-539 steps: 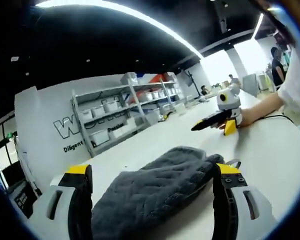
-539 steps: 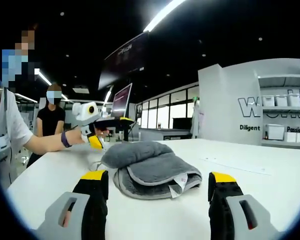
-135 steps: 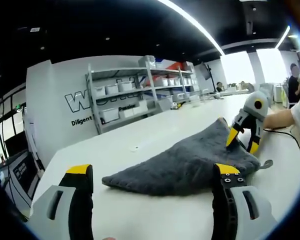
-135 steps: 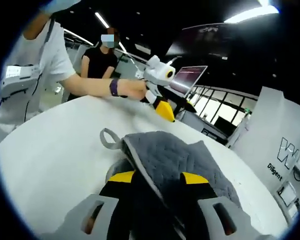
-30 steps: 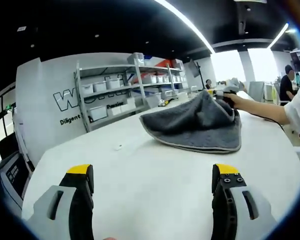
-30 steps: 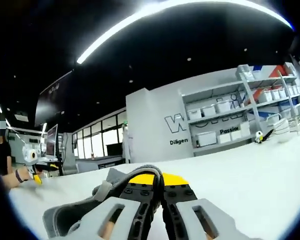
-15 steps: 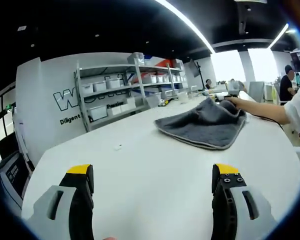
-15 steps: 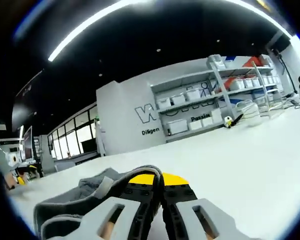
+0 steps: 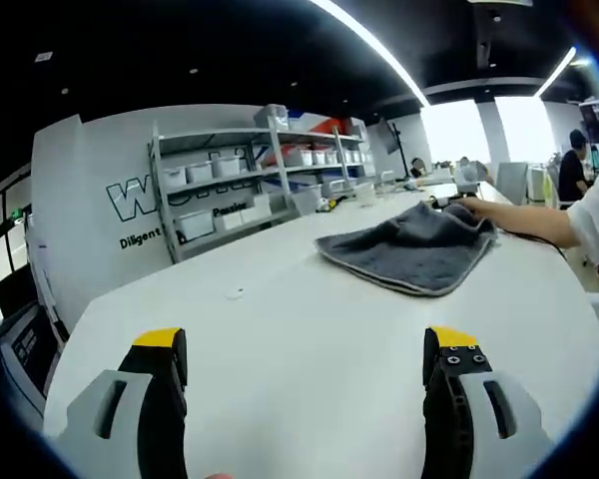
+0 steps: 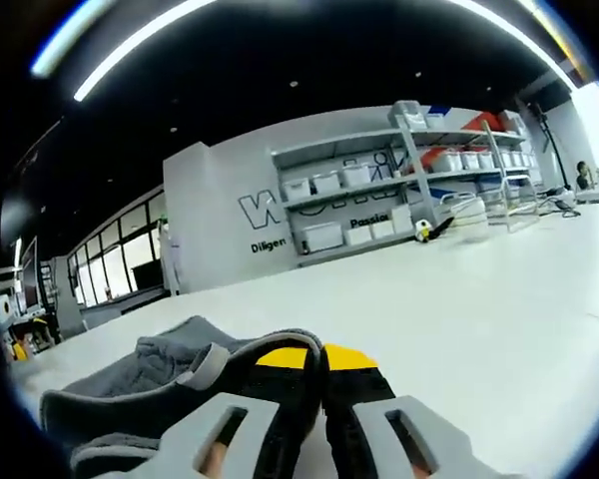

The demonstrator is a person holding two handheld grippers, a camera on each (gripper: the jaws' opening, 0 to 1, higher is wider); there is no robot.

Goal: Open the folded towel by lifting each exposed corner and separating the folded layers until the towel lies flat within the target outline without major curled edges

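A dark grey towel [image 9: 414, 251] with a lighter hem lies spread on the white table [image 9: 299, 339], far ahead and to the right in the left gripper view. My left gripper [image 9: 304, 364] is open, low over bare table, well short of the towel. At the towel's far corner a person's hand holds my right gripper [image 9: 457, 196]. In the right gripper view my right gripper [image 10: 319, 371] is shut on the towel's edge; the towel [image 10: 120, 384] bunches to the left of its jaws, with a grey hanging loop [image 10: 205, 364] by them.
Metal shelves [image 9: 250, 185] with white bins stand against a grey wall at the table's far side. The same shelves [image 10: 409, 200] appear in the right gripper view. A person [image 9: 571, 165] stands at the far right. Bare table lies between my left gripper and the towel.
The towel, held up a second ago, has come down and now lies flatter on the table. My right gripper has kept its hold on the edge. The left gripper has stayed still.
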